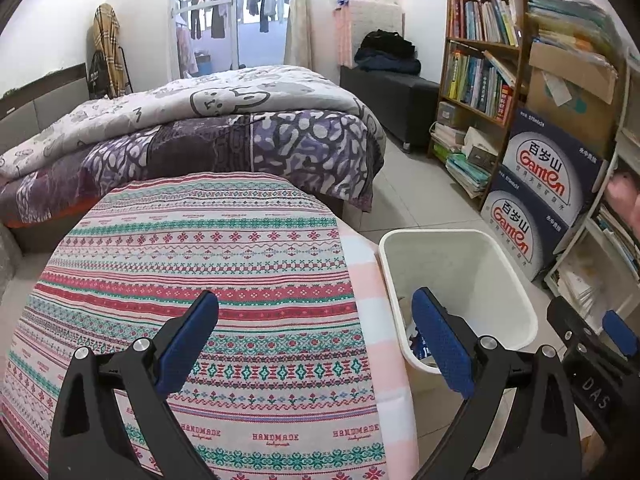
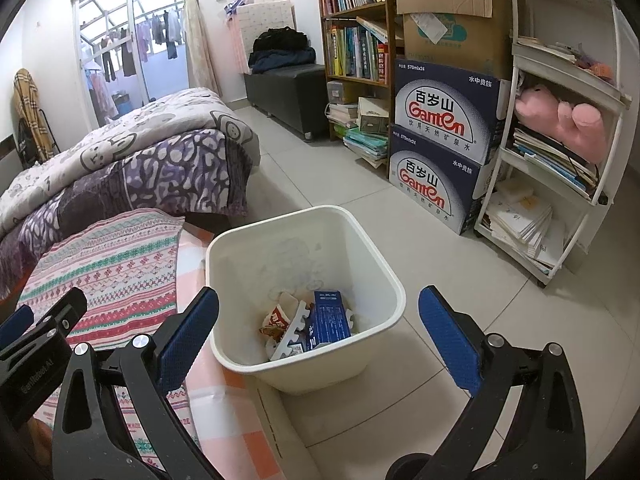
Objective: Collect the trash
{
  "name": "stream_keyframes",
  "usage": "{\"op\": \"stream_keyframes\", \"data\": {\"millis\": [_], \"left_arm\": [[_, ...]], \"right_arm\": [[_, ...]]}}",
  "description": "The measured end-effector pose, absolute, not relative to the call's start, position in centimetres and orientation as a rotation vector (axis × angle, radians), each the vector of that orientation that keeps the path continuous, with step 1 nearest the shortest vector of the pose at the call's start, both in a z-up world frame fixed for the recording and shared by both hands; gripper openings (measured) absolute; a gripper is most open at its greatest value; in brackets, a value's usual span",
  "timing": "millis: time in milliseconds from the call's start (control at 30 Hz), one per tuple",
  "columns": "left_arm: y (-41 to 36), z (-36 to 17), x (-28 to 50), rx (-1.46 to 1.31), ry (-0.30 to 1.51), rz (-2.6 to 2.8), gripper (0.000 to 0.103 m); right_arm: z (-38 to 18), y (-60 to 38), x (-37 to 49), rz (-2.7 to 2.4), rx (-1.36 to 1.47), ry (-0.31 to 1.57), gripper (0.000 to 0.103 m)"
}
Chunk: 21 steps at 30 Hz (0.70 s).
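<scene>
The left gripper (image 1: 316, 320), black-framed with blue textured pads, hangs with its two fingers spread wide and nothing between them, above a table draped in a pink, red and green patterned woven cloth (image 1: 192, 248). In the left wrist view, the white rectangular plastic waste bin (image 1: 496, 264) stands on the pale tiled floor at about three o'clock from the gripper, just beside the table's edge, and the right-hand blue pad overlaps the bin's near rim in the picture.

The right gripper (image 2: 319, 318), of the same build, also has its fingers wide apart and empty. In the right wrist view it hovers over the bin (image 2: 372, 248), which sits at twelve o'clock between the two pads. Inside the bin lies the trash: a dark blue printed carton (image 2: 328, 318), a white toothed foam piece (image 2: 294, 334) leaning against it, and a crumpled red-and-white wrapper (image 2: 276, 318) at the carton's nine o'clock. The patterned cloth (image 2: 112, 264) lies at nine o'clock, with part of the left gripper (image 2: 40, 320) showing over it.

Beyond, at eleven o'clock, a bed carries a grey cartoon-print quilt (image 2: 140, 136). At one o'clock stand two stacked navy water-bottle cartons (image 2: 440, 152) beside a wooden bookshelf (image 2: 352, 40), and at two o'clock a white plastic rack (image 2: 560, 60) holds a pink plush toy (image 2: 560, 120).
</scene>
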<state>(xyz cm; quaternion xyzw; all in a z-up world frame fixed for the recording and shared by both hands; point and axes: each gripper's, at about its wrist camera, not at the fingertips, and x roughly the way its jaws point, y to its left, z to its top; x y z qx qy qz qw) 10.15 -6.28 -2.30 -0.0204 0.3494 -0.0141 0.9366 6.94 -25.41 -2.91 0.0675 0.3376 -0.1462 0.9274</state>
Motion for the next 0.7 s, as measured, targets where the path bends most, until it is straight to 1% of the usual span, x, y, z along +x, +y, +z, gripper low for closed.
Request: {"op": "stream_keyframes", "data": {"millis": [267, 700], "left_arm": [[-6.57, -2.30, 9.96, -0.041, 0.709, -0.060, 0.092], [-6.74, -2.13, 9.95, -0.047, 0.706, -0.062, 0.092]], "right_arm": [[-2.88, -25.42, 6.95, -0.299, 0.139, 0.690, 0.096], [-2.86, -25.50, 6.99, -0.300, 0.138, 0.695, 0.096]]}}
